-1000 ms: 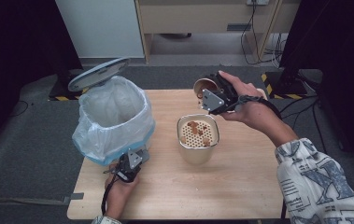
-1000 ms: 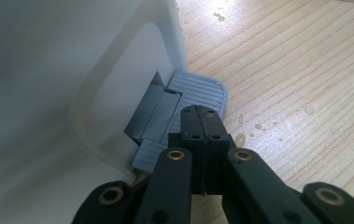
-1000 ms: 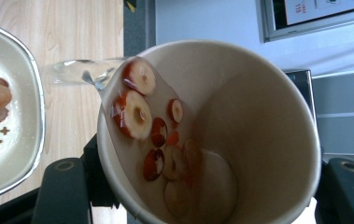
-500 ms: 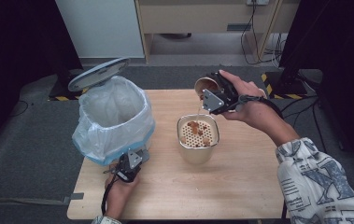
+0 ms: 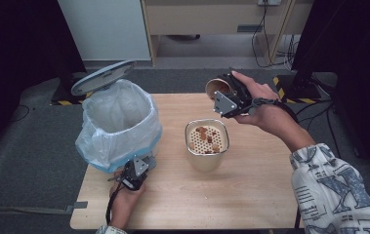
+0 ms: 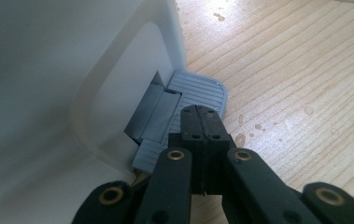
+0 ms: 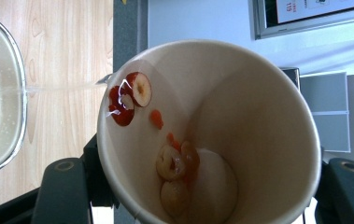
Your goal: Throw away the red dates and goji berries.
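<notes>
More fruit pieces (image 5: 206, 138) lie in the strainer (image 5: 207, 145) beside the bin (image 5: 119, 124).

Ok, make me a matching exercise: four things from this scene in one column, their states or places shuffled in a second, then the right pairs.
Things:
1. paper cup
2. bin lid
3. pedal
4. strainer

States or places:
a. stands open behind the bagged bin
b. sits in the beige pot, fruit pieces on it
c. tipped on its side in the right gripper, fruit slices clinging inside
d. grey and ribbed, under the tip of the shut left gripper

Pairs: 1-c, 2-a, 3-d, 4-b
</notes>
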A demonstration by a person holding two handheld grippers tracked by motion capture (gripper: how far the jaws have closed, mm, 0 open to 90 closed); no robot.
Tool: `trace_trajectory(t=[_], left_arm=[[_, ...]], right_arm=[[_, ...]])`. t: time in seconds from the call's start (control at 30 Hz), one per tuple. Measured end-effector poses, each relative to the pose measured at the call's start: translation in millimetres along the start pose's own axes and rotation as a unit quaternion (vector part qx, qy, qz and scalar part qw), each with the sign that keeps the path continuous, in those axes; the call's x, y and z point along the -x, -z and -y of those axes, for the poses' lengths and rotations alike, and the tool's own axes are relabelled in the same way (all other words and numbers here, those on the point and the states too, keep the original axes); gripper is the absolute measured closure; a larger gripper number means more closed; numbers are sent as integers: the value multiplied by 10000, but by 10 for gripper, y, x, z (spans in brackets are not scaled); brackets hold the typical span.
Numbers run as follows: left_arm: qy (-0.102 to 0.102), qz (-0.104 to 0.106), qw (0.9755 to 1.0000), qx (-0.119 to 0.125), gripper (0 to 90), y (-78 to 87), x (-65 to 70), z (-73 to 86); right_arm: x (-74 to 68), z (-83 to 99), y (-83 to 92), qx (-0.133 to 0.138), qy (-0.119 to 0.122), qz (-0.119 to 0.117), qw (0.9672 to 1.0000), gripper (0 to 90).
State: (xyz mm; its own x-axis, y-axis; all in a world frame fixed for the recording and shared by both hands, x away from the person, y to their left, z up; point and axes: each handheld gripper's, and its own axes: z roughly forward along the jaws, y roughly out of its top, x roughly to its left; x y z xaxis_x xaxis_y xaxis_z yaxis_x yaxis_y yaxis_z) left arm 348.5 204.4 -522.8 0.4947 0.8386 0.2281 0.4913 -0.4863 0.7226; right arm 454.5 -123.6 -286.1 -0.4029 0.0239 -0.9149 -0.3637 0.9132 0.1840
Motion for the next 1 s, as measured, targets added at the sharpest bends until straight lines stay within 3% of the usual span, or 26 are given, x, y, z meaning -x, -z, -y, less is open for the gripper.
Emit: trace_trajectory(t=[1.0], left_arm=[[-3, 1, 10000, -1, 895, 0, 0, -1]], right_arm=[[24, -25, 35, -67, 203, 68, 9997, 319]])
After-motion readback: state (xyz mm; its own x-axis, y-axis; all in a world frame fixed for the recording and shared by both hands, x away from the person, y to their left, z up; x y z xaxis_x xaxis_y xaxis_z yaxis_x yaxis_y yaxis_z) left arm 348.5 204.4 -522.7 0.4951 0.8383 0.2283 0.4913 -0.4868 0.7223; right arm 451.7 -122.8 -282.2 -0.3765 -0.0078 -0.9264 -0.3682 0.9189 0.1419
